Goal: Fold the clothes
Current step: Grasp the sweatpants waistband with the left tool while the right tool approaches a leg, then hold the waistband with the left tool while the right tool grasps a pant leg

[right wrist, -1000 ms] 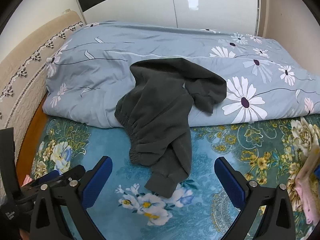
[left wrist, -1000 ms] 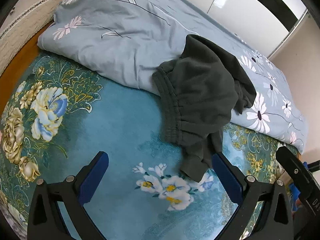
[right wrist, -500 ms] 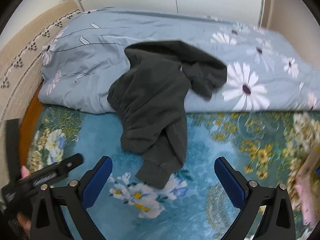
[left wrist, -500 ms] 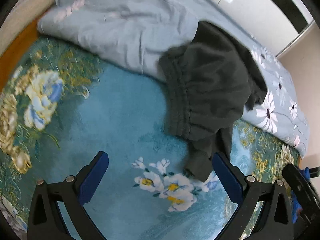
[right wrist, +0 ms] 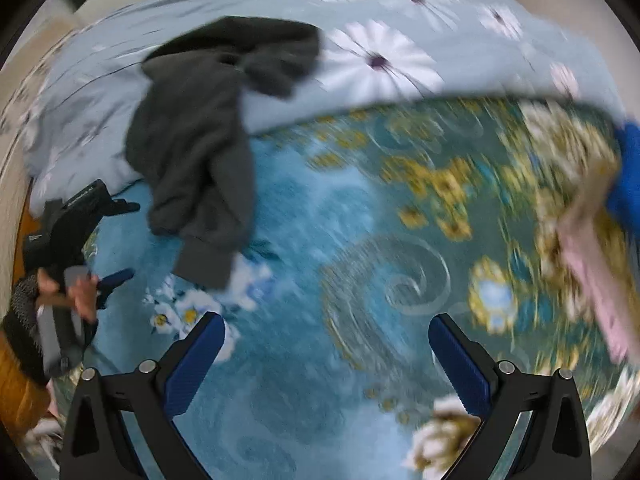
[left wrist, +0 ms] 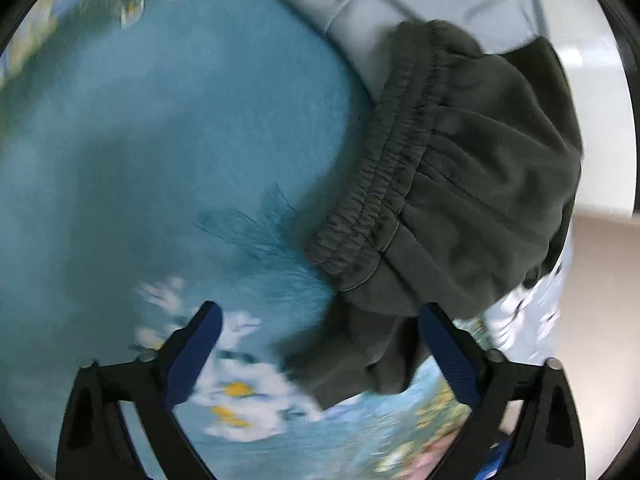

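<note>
1. The crumpled dark grey fleece trousers (left wrist: 460, 184) lie half on the pale blue daisy-print duvet (right wrist: 384, 60) and half on the teal floral bedspread (left wrist: 160, 140). The ribbed elastic waistband (left wrist: 372, 200) faces me and one cuffed leg (left wrist: 344, 364) trails down.
2. My left gripper (left wrist: 320, 344) is angled down over that leg. Its jaws are closing from wide, with the cuff lying between the blue fingers (left wrist: 196, 344) but not yet pinched.
3. My right gripper (right wrist: 326, 356) hangs wide over bare bedspread, holding nothing, well apart from the trousers. I judge it is heading for another grab point.
4. The fabric is bunched and heavily creased, so it needs spreading flat before any fold.
</note>
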The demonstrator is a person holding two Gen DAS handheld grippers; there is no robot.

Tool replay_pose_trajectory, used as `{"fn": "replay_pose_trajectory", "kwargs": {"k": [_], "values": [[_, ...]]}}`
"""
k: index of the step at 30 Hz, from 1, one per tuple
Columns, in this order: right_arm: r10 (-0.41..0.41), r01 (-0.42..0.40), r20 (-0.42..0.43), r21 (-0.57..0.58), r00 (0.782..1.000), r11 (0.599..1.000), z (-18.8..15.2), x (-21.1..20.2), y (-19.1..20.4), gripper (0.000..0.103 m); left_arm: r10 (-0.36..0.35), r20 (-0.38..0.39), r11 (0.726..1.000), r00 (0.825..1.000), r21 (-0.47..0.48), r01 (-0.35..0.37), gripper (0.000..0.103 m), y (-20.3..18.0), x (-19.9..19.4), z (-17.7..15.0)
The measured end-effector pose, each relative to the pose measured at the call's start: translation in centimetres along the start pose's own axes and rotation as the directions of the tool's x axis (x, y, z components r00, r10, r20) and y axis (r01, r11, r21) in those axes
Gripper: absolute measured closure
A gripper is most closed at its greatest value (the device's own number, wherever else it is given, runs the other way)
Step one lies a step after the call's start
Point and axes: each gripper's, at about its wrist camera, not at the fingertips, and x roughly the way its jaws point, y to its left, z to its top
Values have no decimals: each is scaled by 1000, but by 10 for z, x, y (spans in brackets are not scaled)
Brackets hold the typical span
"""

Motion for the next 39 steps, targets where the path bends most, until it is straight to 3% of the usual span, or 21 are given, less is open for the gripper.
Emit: {"fn": "replay_pose_trajectory", "kwargs": {"k": [9, 10, 16, 19, 23, 28, 33, 36, 39], "values": [[-80, 87, -67, 109, 995, 990, -26, -4, -60, 0, -129, 31, 975, 991, -177, 132, 51, 5, 41, 2], [-83, 91, -68, 113, 994, 989, -26, -5, -62, 0, -133, 32, 975, 991, -178, 136, 60, 3, 43, 2], [-68, 75, -53, 138, 996, 988, -25, -14, -65, 0, -95, 42, 971, 995, -215, 102, 79, -2, 38, 0], [-38, 46, -52, 162, 998, 986, -25, -16, -62, 0, -69, 77, 984, 995, -158, 80, 83, -8, 13, -4], [23, -17, -37, 161, 999, 987, -24, -27, -49, 0, -134, 147, 976, 980, -150, 156, 86, 0, -40, -18], [102, -100, -13, 131, 995, 986, -23, -45, -26, 0, -165, 239, 980, 957, -70, 186, 86, 10, -128, -29], [160, -160, -1, 70, 987, 985, -31, -68, -5, 0, -147, 292, 982, 945, -76, 176, 87, 58, -188, -57], [181, -181, -10, 25, 983, 983, -38, -76, 5, 0, -106, 320, 988, 942, -75, 136, 87, 106, -211, -79], [195, -196, -47, -30, 980, 980, -51, -78, 17, 0, -72, 330, 984, 941, -131, 121, 87, 153, -234, -96]]}}
